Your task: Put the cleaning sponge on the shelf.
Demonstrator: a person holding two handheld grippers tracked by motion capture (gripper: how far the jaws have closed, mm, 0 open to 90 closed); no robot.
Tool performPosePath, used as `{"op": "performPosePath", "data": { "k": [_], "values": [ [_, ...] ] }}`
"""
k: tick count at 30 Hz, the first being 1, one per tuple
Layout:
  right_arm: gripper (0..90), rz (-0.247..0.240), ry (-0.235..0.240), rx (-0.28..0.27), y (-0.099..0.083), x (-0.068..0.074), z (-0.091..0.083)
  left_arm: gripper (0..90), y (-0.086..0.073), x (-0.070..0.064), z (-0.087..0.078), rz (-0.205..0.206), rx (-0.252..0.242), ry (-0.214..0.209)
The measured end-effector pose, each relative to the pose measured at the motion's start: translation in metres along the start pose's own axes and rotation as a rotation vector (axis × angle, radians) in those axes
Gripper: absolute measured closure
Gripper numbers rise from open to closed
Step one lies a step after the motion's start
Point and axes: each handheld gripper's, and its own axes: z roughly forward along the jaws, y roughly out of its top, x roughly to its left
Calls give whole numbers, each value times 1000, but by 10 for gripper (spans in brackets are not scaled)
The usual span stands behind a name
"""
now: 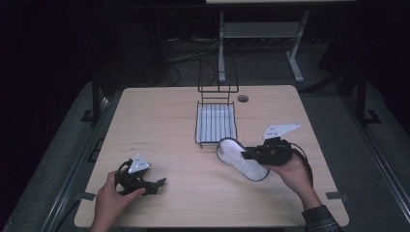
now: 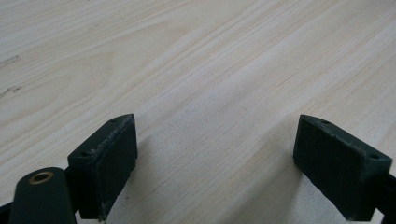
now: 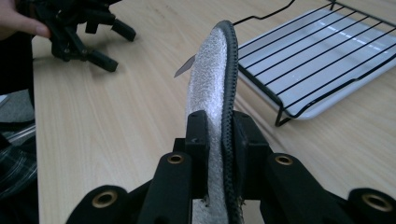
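Wooden table [image 1: 174, 125], one insole [image 1: 240, 159] in right hand-held gripper [image 1: 247, 155], one wire rack [image 1: 215, 123]

Left gripper [image 2: 215, 154] jaws wide apart, low over bare wooden table [image 2: 196, 60]

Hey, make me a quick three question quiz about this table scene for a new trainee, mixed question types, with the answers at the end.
1. True or false: the right tool is shut on the white insole.
2. Which tool has its jaws apart with nothing between them? A) left tool B) right tool C) both
3. Fill in: the black wire rack stands on a white ____ on the wooden table.

Key
1. True: in the right gripper view the jaws pinch the insole, which stands on edge.
2. A: in the left gripper view bare wood lies between the jaws.
3. Tray.
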Motion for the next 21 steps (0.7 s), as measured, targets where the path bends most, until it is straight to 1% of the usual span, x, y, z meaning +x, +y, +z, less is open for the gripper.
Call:
{"op": "performPosePath", "data": {
  "k": [6,11,21],
  "values": [
    [779,21,-19,-30,5,-8,-1,130,0,0,0,1,-1,0],
    [779,37,-26,-44,9,-13,-1,130,0,0,0,1,-1,1],
    [779,52,-42,-66,22,-22,4,130,0,0,0,1,-1,1]
  ]
}}
